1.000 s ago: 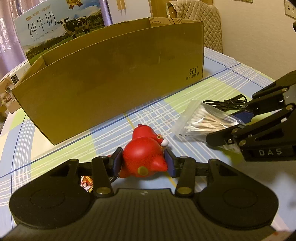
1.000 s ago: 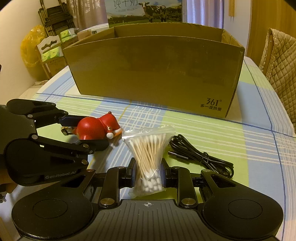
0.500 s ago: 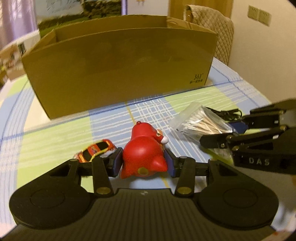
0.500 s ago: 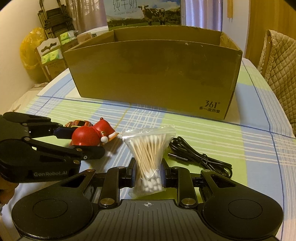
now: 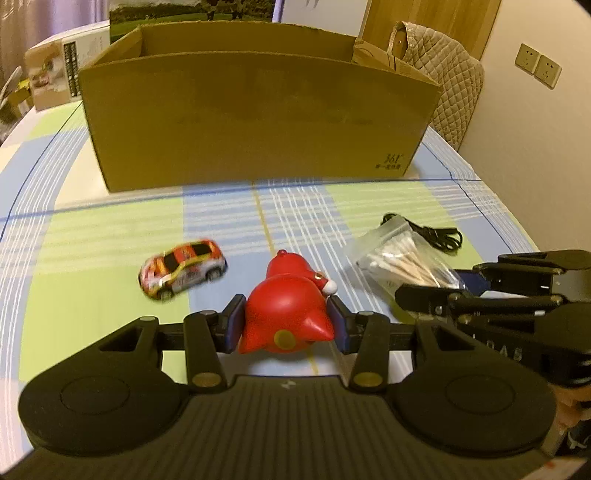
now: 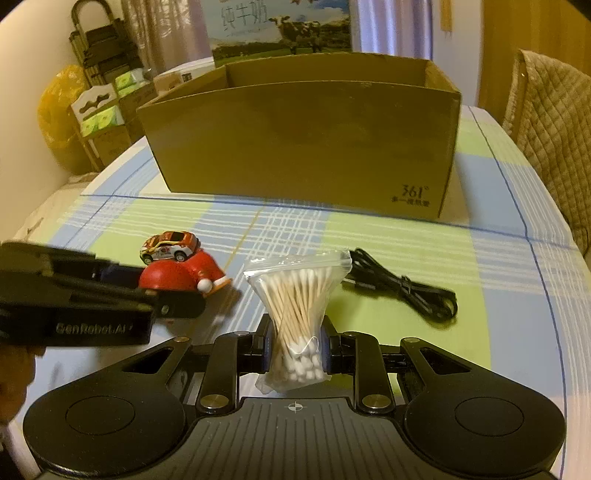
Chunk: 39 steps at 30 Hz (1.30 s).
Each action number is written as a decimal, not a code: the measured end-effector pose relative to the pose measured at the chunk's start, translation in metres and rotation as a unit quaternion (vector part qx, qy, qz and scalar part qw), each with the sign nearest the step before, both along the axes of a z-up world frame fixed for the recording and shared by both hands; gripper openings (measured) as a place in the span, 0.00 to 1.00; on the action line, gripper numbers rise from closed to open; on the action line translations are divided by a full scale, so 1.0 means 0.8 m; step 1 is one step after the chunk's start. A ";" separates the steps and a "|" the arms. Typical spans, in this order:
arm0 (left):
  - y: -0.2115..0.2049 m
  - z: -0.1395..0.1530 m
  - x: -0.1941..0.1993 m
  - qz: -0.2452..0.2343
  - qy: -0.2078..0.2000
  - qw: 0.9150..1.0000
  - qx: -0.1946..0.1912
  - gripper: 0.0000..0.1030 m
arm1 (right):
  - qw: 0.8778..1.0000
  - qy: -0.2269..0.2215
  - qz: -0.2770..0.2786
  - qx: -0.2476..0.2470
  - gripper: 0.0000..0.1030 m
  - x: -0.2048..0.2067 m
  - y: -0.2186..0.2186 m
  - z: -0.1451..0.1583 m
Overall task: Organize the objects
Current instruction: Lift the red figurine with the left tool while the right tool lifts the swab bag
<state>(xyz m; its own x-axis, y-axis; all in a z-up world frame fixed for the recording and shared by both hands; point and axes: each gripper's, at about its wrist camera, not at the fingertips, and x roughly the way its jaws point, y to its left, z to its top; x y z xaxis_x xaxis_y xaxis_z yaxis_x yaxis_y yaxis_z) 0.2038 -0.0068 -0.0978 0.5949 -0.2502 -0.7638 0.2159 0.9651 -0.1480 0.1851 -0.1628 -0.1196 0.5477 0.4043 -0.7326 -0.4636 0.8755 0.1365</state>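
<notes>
On the checked desk, the left gripper [image 5: 286, 325] has its jaws clamped on a glossy red plastic figure [image 5: 286, 314] and the right gripper [image 6: 295, 347] pinches a clear bag of cotton swabs [image 6: 295, 295]; both should probably rise well above the open brown cardboard box [image 6: 306, 136] rim at the far edge before releasing.

"361°" on cardboard box [image 6: 415, 191]; "GenRobot.AI" on left tool [image 6: 177, 295]; "纯牛奶" on milk carton [image 6: 280, 22]

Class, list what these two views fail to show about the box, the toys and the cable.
- Box floor: both views, hidden by its front wall.
- Toy car markings: left view, motion-blurred.
- Red toy front: faces away in left view; left gripper covers it in right view.
- Cable plug: too small.
</notes>
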 end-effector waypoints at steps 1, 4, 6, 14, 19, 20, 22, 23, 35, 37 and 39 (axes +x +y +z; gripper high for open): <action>-0.001 0.000 -0.005 0.000 0.000 1.000 0.001 0.41 | 1.000 0.001 -0.003 0.003 0.21 -0.003 -0.002 0.001; 0.001 0.002 -0.018 0.006 0.004 1.000 -0.007 0.41 | 1.000 0.004 -0.008 0.009 0.21 -0.009 -0.005 0.004; 0.007 0.002 -0.024 0.016 0.012 0.999 -0.024 0.41 | 1.000 0.007 -0.009 0.012 0.21 -0.013 -0.005 0.005; 0.022 0.003 -0.036 0.061 0.045 0.993 -0.092 0.40 | 1.000 0.010 -0.014 0.017 0.21 -0.027 -0.008 0.008; 0.020 0.011 -0.040 0.067 0.045 0.992 -0.098 0.40 | 1.000 0.005 -0.014 0.016 0.21 -0.033 -0.008 0.015; 0.020 0.014 -0.041 0.069 0.044 0.992 -0.098 0.40 | 1.000 0.004 -0.014 0.016 0.21 -0.034 -0.008 0.018; 0.019 0.018 -0.042 0.072 0.042 0.991 -0.102 0.40 | 1.000 0.002 -0.014 0.018 0.21 -0.035 -0.008 0.023; 0.019 0.021 -0.042 0.074 0.041 0.991 -0.103 0.40 | 1.000 0.001 -0.015 0.020 0.21 -0.036 -0.009 0.027; 0.023 0.068 -0.046 0.090 0.012 0.990 -0.111 0.40 | 0.999 -0.032 -0.016 0.031 0.21 -0.047 -0.009 0.078; 0.024 0.076 -0.049 0.092 0.007 0.990 -0.110 0.40 | 0.999 -0.037 -0.014 0.034 0.21 -0.049 -0.008 0.085; 0.025 0.082 -0.051 0.094 0.004 0.990 -0.109 0.40 | 0.998 -0.041 -0.013 0.035 0.21 -0.052 -0.007 0.092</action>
